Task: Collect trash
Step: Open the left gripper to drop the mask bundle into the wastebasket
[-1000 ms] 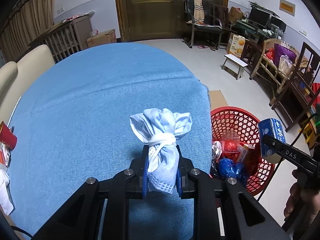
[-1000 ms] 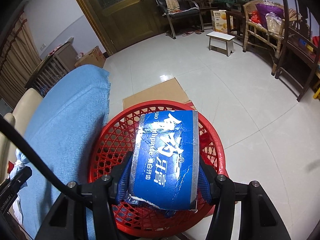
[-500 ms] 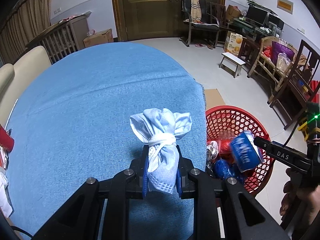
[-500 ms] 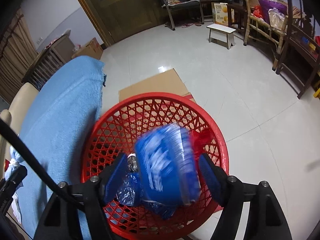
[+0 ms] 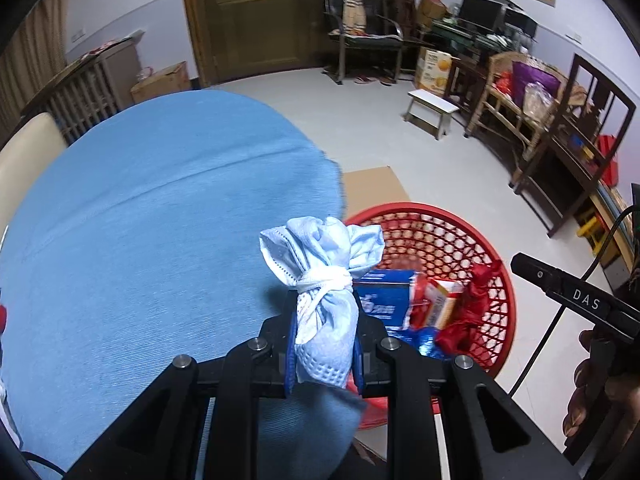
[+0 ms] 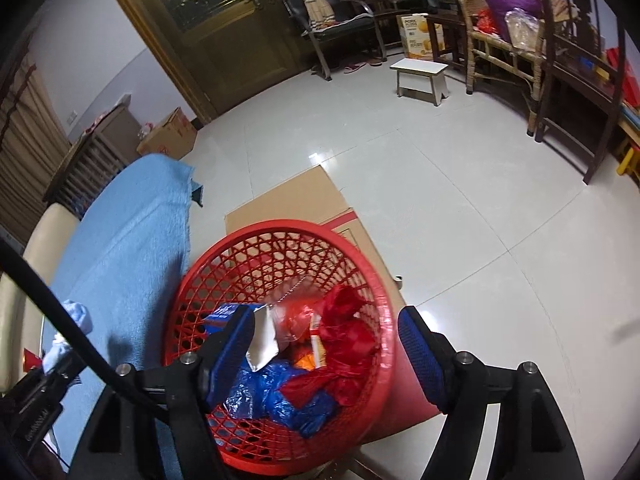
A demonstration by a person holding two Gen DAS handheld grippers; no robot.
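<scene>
left gripper (image 5: 324, 344) clamped tight; right gripper (image 6: 326, 344) empty, jaws just opened.

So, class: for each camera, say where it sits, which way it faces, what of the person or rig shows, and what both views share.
Left wrist: on the left gripper, facing down over the blue cloth; jaws shut on a knotted mask; a hand at right.
Right wrist: on the right gripper, facing down into the red basket; jaws open, empty.
Shared: basket, cloth, door, stool.

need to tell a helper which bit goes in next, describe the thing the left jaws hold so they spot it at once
Start at the round table under the blue cloth, beside the red plastic mesh basket. At its near edge the left gripper clamps a pale blue face mask bundle. Only it is knotted with its own white straps.
</scene>
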